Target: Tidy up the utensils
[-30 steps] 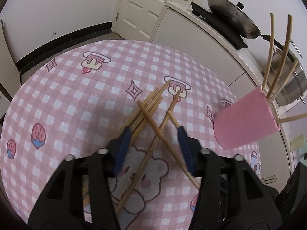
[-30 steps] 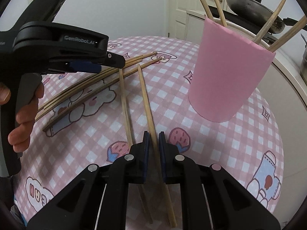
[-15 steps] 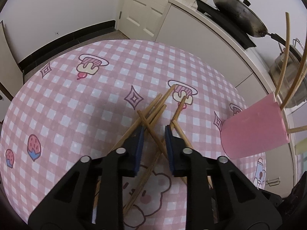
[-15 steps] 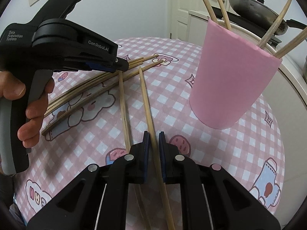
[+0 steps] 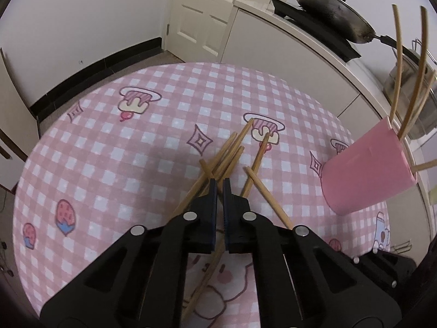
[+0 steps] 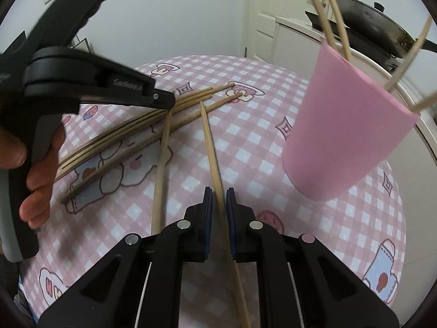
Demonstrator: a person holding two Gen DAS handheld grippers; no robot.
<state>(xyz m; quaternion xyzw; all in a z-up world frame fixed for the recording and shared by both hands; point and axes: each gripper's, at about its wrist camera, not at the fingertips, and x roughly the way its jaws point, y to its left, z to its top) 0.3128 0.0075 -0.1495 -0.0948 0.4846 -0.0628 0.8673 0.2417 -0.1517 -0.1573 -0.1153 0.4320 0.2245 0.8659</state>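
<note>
Several wooden chopsticks (image 5: 229, 158) lie crossed on the pink checked tablecloth (image 5: 109, 150). My left gripper (image 5: 220, 184) is shut on one chopstick of the bundle, low over the cloth; it also shows in the right wrist view (image 6: 170, 101). My right gripper (image 6: 218, 191) is shut on another chopstick (image 6: 210, 142) that points away toward the bundle (image 6: 131, 125). A pink cup (image 6: 344, 125) holding several chopsticks stands to the right, also seen in the left wrist view (image 5: 366, 169).
A white counter (image 5: 286, 49) with a dark wok (image 5: 330, 22) and a steel pot runs behind the round table. A white door (image 5: 202, 13) is at the back. The table edge curves close on the right.
My left gripper has closed from wide open onto a chopstick of the bundle and moved forward. My right gripper has stayed shut on its chopstick and shifted slightly.
</note>
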